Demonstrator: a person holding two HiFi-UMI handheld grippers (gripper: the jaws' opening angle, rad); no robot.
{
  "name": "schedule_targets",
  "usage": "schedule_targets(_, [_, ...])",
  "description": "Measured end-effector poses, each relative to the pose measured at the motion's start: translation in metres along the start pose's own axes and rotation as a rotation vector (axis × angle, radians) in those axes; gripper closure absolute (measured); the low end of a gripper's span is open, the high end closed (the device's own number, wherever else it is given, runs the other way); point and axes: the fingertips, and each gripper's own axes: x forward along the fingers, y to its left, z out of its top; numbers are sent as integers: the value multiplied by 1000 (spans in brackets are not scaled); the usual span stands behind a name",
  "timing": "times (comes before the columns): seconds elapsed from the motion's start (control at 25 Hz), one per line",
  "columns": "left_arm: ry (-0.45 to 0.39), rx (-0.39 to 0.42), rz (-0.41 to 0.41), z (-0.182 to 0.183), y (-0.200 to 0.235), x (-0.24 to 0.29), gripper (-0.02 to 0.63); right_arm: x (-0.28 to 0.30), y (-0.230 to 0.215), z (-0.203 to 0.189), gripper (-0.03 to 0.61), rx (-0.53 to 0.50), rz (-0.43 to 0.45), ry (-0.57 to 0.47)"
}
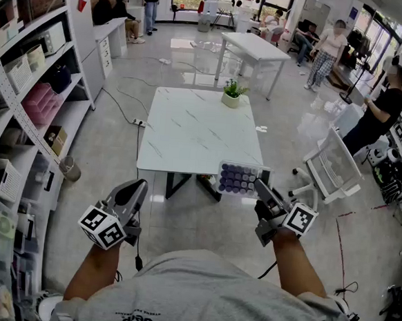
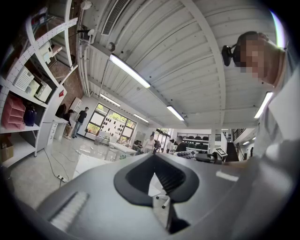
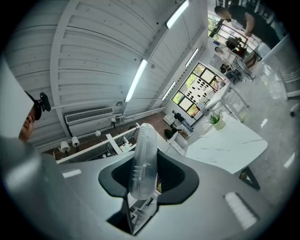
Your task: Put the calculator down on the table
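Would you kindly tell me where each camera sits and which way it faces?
Head view: on the person's head, looking down at the table; shows both forearms, the left claw, and the right claw holding the calculator.
Left gripper view: on the left claw, tilted up at the ceiling; jaws shut, empty; shirt at right.
Right gripper view: on the right claw, tilted up at the ceiling; calculator edge-on between its jaws.
Shared: head and right gripper views both show table and plant.

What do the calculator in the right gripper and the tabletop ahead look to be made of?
Calculator: probably translucent, glossy plastic casing, since its rounded edge lets light through; the keys look dark and matte, material unclear.
Tabletop: white, smooth, with thin grey veins; marble or a marble-look laminate, cannot tell which.
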Motion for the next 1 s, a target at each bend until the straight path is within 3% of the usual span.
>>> schedule_targets(0.56, [-10, 10, 3, -11, -21, 27, 552, -17, -19, 22, 474, 36, 19, 11])
schedule_targets(1.0, [-53, 18, 66, -14, -54, 67, 552, -49, -53, 54, 474, 35, 35, 56])
